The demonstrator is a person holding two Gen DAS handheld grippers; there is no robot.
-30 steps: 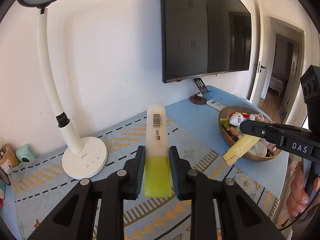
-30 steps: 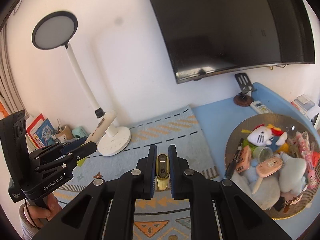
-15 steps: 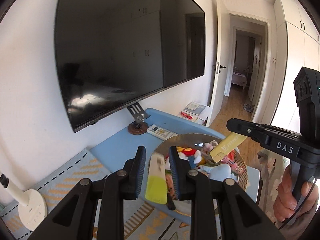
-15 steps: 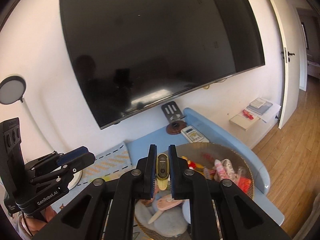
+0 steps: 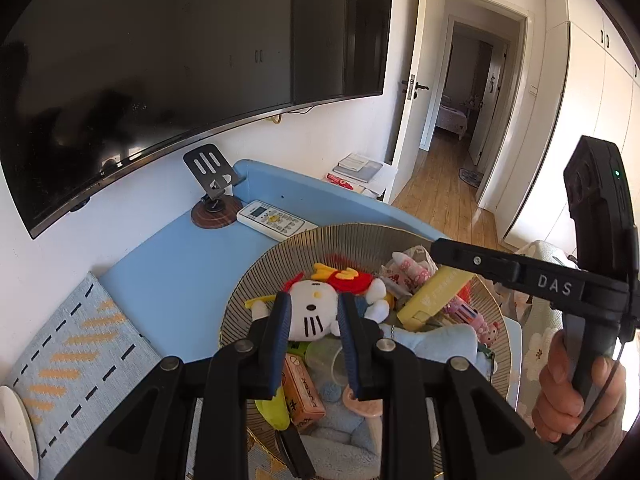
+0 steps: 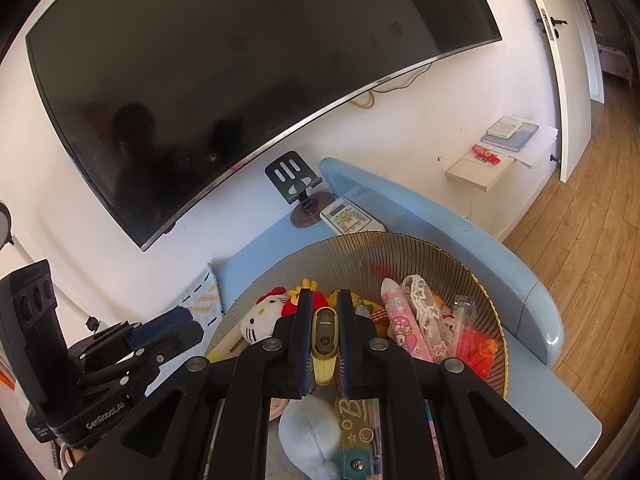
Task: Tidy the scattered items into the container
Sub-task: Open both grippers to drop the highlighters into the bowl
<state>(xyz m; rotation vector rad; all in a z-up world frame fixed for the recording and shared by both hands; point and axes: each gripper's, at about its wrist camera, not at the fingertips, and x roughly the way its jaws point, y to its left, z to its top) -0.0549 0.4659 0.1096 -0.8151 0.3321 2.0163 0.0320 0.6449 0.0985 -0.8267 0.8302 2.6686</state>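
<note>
Left gripper [image 5: 311,314]: fingers spread apart with nothing between them, held over the basket; a white cat plush shows through the gap.
Right gripper [image 6: 325,330]: fingers clamped on one yellow tube, held above the basket's middle.
Yellow tube [image 6: 324,342]: one, upright between the fingers, dark cap end toward the camera; in the left wrist view it [image 5: 434,294] slants down from the right gripper over the basket.
Basket [image 5: 260,268]: one round ribbed basket on the blue worktop [image 5: 172,276], crowded with small things.
White cat plush [image 5: 312,314]: one, lying in the basket with a red bow beside it.
Yellow-green tube [image 5: 274,410]: one, lying in the basket at the near-left edge, next to an orange box.
Pale blue plush [image 5: 436,346]: one, in the basket's near side.
Remote control [image 5: 276,220]: one, white, on the worktop just behind the basket.
Phone stand [image 5: 212,184]: one, black on a round wooden base, beside the remote.
Hand [image 5: 576,388]: one visible, wrapped around the right gripper's handle.
</note>
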